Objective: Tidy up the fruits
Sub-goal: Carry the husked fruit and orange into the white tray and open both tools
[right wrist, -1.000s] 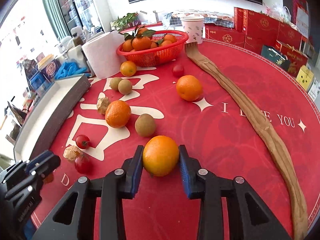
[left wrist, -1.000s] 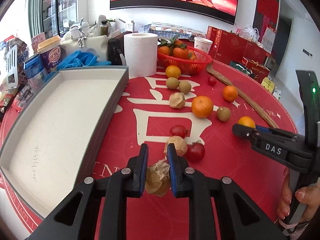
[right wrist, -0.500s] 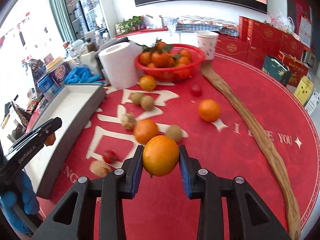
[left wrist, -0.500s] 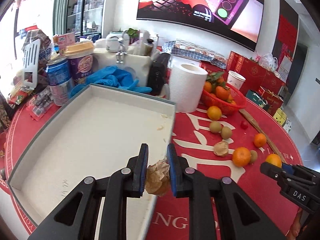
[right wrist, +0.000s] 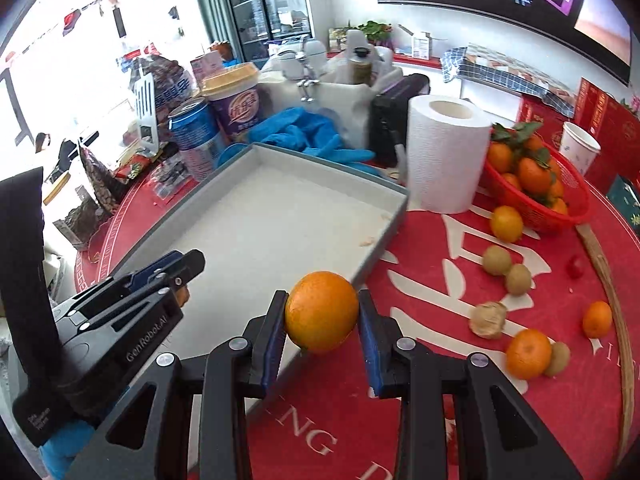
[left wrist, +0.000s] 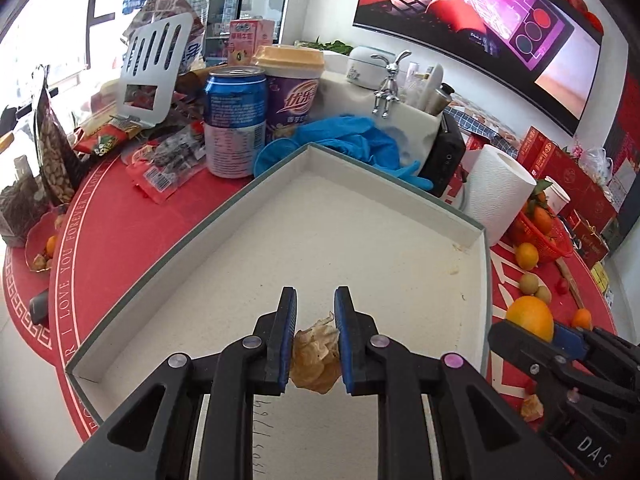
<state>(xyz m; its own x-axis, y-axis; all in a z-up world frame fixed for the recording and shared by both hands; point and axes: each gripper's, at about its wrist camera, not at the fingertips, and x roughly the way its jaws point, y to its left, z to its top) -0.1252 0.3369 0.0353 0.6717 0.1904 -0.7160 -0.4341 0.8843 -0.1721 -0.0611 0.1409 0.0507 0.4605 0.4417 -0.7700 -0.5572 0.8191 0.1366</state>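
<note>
My left gripper (left wrist: pixel 315 295) is shut on a small fruit in a dry papery husk (left wrist: pixel 316 354) and hangs over the white floor of the grey-rimmed tray (left wrist: pixel 320 232). My right gripper (right wrist: pixel 322 297) is shut on a round orange (right wrist: pixel 322 312), held over the tray's (right wrist: pixel 280 208) right wall, where it meets the red tablecloth. In the left wrist view the right gripper (left wrist: pixel 498 330) and its orange (left wrist: pixel 530 318) show at the right, beside the tray's rim. In the right wrist view the left gripper (right wrist: pixel 192 262) shows at the left, above the tray.
Loose fruit lies right of the tray: kiwis (right wrist: pixel 506 268), an orange (right wrist: pixel 528 354), a husked fruit (right wrist: pixel 488 320), a cherry tomato (right wrist: pixel 576 266). A red basket of tangerines (right wrist: pixel 536 184) and a paper roll (right wrist: pixel 444 152) stand behind. A can (left wrist: pixel 236 120), cup (left wrist: pixel 292 92) and blue gloves (left wrist: pixel 352 140) crowd the tray's far side.
Both grippers have carried their fruit left, away from the loose fruit. The left one is now over the tray's floor, and the right one has reached the tray's right wall.
</note>
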